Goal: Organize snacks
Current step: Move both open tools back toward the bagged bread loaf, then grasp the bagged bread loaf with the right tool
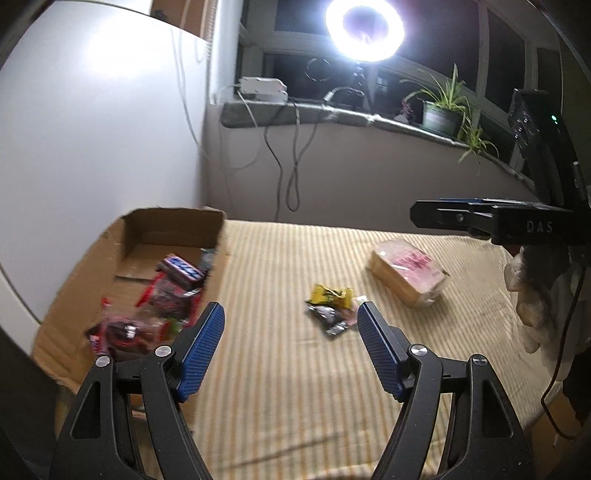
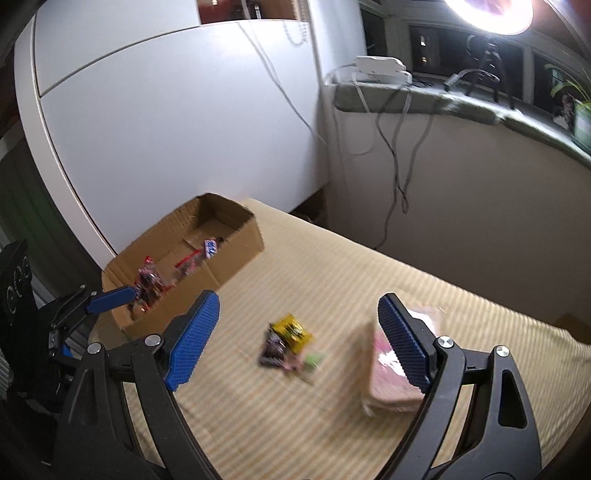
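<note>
An open cardboard box (image 1: 173,221) (image 2: 240,254) sits at the left on a striped beige cloth (image 1: 277,369). In it lie red snack packets (image 1: 170,295) (image 2: 147,284) and a blue-and-white bar (image 1: 181,269) (image 2: 210,247). A small pile of loose packets (image 1: 330,306) (image 2: 288,343), yellow and dark, lies mid-cloth. A pink-wrapped package (image 1: 410,271) (image 2: 391,369) lies to its right. My left gripper (image 1: 290,314) is open and empty, short of the pile, beside the box. My right gripper (image 2: 297,306) is open and empty, with its right pad in front of the pink package.
A ring light (image 1: 364,27) glares from the windowsill (image 1: 332,110), beside a white device (image 1: 264,88) and a potted plant (image 1: 441,110). Cables (image 1: 291,166) hang down the wall. A white cabinet (image 2: 166,129) stands behind the box. A gloved hand (image 1: 532,295) holds the right gripper.
</note>
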`<state>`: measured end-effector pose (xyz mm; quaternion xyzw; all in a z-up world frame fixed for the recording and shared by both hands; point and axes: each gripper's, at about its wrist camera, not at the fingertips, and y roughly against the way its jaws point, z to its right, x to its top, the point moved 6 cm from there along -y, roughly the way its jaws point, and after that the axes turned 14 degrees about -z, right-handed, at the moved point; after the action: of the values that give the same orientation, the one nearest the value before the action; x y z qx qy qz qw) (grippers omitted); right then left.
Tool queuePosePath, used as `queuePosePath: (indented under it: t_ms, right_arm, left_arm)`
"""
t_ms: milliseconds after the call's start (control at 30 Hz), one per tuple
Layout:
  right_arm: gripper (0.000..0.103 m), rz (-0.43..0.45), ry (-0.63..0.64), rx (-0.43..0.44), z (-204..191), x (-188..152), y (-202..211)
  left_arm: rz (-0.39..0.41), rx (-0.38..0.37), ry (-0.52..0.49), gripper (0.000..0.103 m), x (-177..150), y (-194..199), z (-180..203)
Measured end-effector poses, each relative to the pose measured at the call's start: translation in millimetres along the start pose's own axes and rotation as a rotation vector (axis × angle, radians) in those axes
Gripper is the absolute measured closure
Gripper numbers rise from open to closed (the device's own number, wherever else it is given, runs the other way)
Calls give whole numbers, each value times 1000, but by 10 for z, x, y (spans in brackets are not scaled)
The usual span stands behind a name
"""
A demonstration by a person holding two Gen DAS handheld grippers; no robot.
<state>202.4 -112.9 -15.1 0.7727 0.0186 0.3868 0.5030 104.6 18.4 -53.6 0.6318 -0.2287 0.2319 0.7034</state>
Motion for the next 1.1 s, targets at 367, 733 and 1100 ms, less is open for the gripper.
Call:
queuePosePath:
  t_ms: [367, 733, 1100]
  right_arm:
    - [13, -48, -87, -81, 628, -366, -89]
    - [13, -88, -154, -45, 1018, -459, -264]
    - [13, -164, -242, 104, 1356, -504, -566]
  left_arm:
    - [-63, -50, -48, 35, 7, -303, 281]
    - [-119, -108, -65, 40, 76, -595, 494]
    - [-183, -217, -93, 40, 212, -963, 947]
